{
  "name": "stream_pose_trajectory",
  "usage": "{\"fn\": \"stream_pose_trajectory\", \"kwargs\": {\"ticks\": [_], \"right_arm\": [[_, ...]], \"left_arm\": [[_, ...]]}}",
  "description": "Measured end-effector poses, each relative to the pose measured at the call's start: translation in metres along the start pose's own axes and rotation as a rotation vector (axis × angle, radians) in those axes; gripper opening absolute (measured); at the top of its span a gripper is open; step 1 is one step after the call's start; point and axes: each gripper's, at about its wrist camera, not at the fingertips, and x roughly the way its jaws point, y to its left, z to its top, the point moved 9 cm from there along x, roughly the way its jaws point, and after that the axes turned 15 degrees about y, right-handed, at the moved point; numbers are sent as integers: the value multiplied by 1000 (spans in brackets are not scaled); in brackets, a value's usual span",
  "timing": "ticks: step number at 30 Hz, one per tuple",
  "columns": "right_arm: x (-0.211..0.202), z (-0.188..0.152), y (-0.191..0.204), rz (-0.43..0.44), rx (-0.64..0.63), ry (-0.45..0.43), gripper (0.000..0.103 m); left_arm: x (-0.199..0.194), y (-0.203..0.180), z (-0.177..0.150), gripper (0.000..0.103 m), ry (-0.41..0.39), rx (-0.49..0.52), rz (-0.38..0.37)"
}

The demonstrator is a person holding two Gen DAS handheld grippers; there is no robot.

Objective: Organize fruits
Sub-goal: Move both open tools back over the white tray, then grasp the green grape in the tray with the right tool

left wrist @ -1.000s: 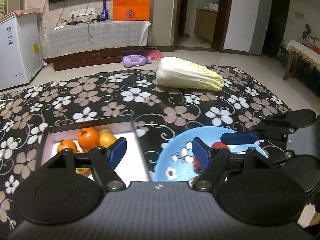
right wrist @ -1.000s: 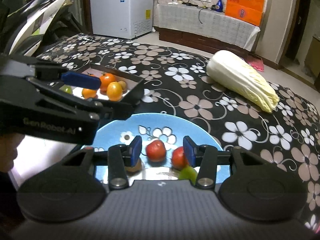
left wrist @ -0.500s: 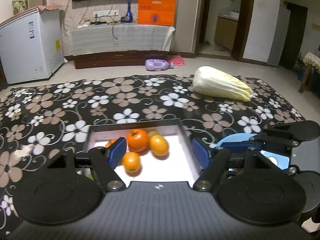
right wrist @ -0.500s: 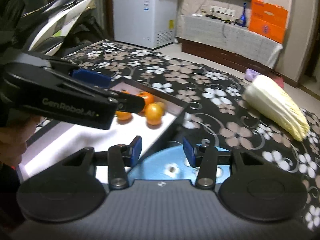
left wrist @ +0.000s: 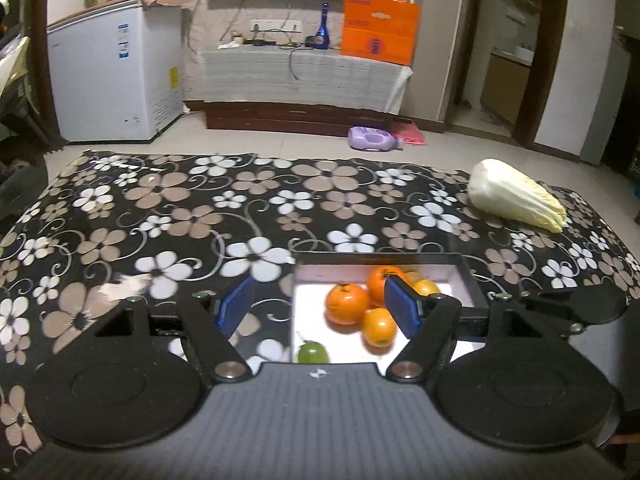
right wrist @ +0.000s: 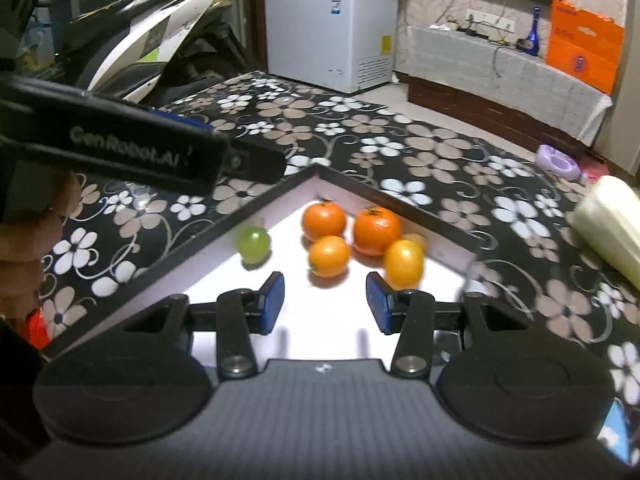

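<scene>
A black-rimmed white tray (left wrist: 380, 258) (right wrist: 400, 204) lies on the flowered cloth. Inside it are several oranges (left wrist: 347, 303) (right wrist: 323, 219) and one small green fruit (left wrist: 313, 353) (right wrist: 253, 244). My left gripper (left wrist: 319, 307) is open and empty, straddling the tray's left wall, with the oranges beyond its right pad. My right gripper (right wrist: 326, 302) is open and empty too, hanging over the tray's white floor just short of the oranges. The left gripper's body (right wrist: 140, 152) crosses the upper left of the right wrist view.
A napa cabbage (left wrist: 516, 196) (right wrist: 608, 224) lies on the cloth at the right. A sliver of the blue plate (right wrist: 614, 428) shows at the bottom right corner. Off the table stand a white freezer (right wrist: 332, 32), a scooter (right wrist: 140, 40) and a covered TV bench (left wrist: 304, 76).
Both grippers have swung left from the blue plate to the tray. The plate's red fruits have left both views. The oranges now sit in front of both grippers.
</scene>
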Motion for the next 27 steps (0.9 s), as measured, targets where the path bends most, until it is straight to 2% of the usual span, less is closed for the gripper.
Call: {"fn": "stream_pose_trajectory", "kwargs": {"ticks": [8,14,23,24,25,27], "right_arm": [[27,20,35,86,-43,32,45],[49,26,45,74,-59,89,42],[67,34,41,43,-25,117,42],[67,34,41,41,-32,118,40],[68,34,41,44,-31,116,33],[68,35,42,52,-29,109,30]], "left_arm": [[-1,21,-4,77,10,-18,11],[-4,28,-6,77,9,-22,7],[-5,37,-7,77,12,-35,1],[-5,37,-6,77,12,-35,1],[-5,37,-6,77,12,-34,1],[-4,38,-7,77,15,-34,3]]}}
